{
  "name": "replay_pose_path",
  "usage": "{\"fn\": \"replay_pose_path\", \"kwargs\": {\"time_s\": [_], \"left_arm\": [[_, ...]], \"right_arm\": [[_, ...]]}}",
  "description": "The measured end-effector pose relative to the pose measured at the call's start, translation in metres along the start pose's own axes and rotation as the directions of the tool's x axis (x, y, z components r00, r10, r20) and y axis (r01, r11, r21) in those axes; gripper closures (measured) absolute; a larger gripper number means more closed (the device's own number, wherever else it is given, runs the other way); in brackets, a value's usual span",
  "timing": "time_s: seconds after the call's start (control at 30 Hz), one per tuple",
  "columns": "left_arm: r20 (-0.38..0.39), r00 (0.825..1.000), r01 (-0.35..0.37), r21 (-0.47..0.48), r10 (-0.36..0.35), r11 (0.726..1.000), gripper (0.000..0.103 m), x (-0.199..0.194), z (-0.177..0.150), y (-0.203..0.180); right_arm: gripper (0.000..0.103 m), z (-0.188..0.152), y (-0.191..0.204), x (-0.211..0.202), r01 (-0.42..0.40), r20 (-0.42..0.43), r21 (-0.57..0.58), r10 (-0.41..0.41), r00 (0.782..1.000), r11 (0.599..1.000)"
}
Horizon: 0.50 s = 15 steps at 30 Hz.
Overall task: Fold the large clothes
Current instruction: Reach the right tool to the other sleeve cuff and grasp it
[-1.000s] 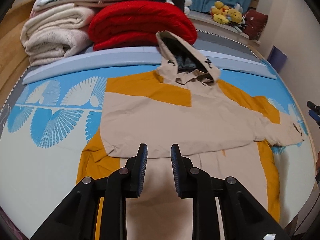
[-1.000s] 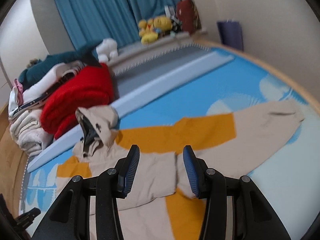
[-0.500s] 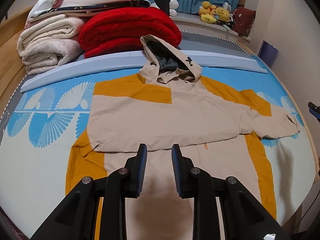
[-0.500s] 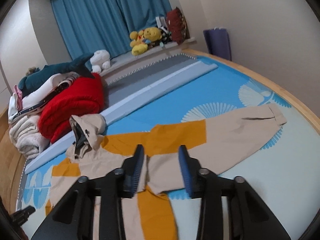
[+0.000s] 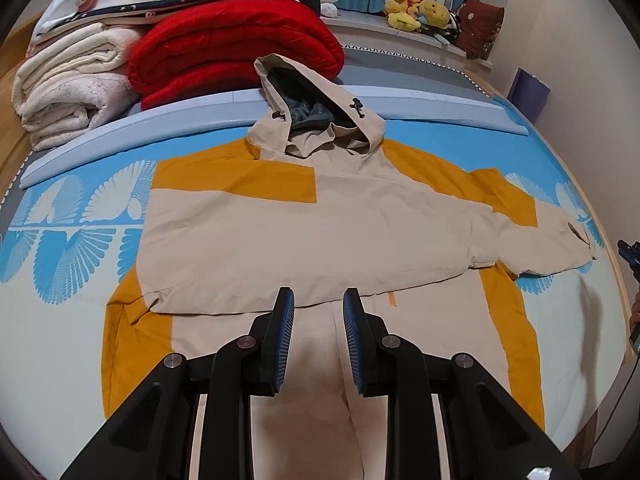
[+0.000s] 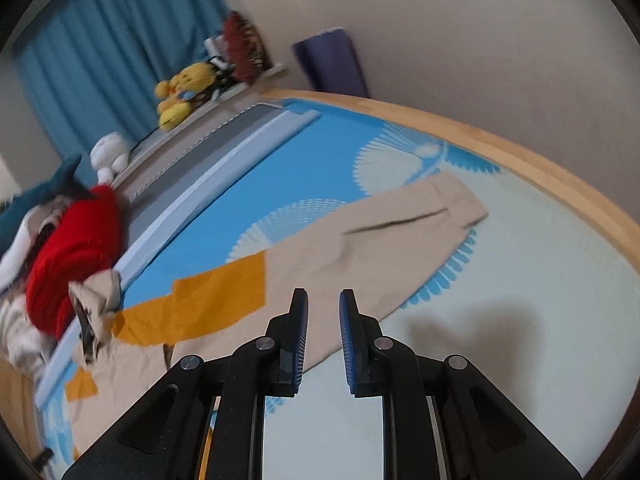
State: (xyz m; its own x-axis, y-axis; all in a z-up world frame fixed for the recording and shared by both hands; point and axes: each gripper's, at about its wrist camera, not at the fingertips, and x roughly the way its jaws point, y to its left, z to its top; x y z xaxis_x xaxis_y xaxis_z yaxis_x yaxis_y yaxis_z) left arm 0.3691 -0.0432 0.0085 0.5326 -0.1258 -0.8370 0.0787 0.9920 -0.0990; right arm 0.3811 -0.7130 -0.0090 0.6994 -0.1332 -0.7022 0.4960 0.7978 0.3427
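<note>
A beige and mustard hooded jacket (image 5: pixel 320 232) lies flat on the bed, hood (image 5: pixel 316 112) towards the folded blankets. One sleeve is folded across the chest. The other sleeve (image 6: pixel 380 248) stretches out sideways, its cuff (image 6: pixel 460 204) near the wooden bed edge. My left gripper (image 5: pixel 319 300) hovers over the jacket's lower front, a narrow gap between its blue pads and nothing in it. My right gripper (image 6: pixel 323 300) hangs over the near edge of the outstretched sleeve; its jaws are closing with no cloth between them. The right wrist view is blurred.
Folded red (image 5: pixel 232 40) and white blankets (image 5: pixel 68 80) are stacked beyond a pale blue strip (image 5: pixel 160 132) at the bed's head. Plush toys (image 5: pixel 420 12) sit on a ledge by blue curtains. A purple bag (image 6: pixel 332 64) leans on the wall beyond the wooden bed frame (image 6: pixel 520 160).
My right gripper swept along the outstretched sleeve from the shoulder towards the cuff, rolled, and its jaws narrowed. My left gripper drifted slightly to the right over the jacket, its gap unchanged.
</note>
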Motion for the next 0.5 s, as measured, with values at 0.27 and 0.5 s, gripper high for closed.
{"fn": "replay_pose_path", "kwargs": {"time_s": [0.27,0.5], "left_arm": [[-0.016,1.000,0.011,0.000,-0.011,1.000,0.081,0.015,0.005,-0.009],[-0.034,0.999,-0.007,0.015,0.008,1.000,0.081,0.027,0.002,-0.010]], "right_arm": [[0.087,0.009,-0.034,0.041,0.028,0.013,0.047,-0.029,1.000,0.999],[0.084,0.004,-0.080,0.113,0.049,-0.104,0.179,-0.030,0.994,0.983]]}}
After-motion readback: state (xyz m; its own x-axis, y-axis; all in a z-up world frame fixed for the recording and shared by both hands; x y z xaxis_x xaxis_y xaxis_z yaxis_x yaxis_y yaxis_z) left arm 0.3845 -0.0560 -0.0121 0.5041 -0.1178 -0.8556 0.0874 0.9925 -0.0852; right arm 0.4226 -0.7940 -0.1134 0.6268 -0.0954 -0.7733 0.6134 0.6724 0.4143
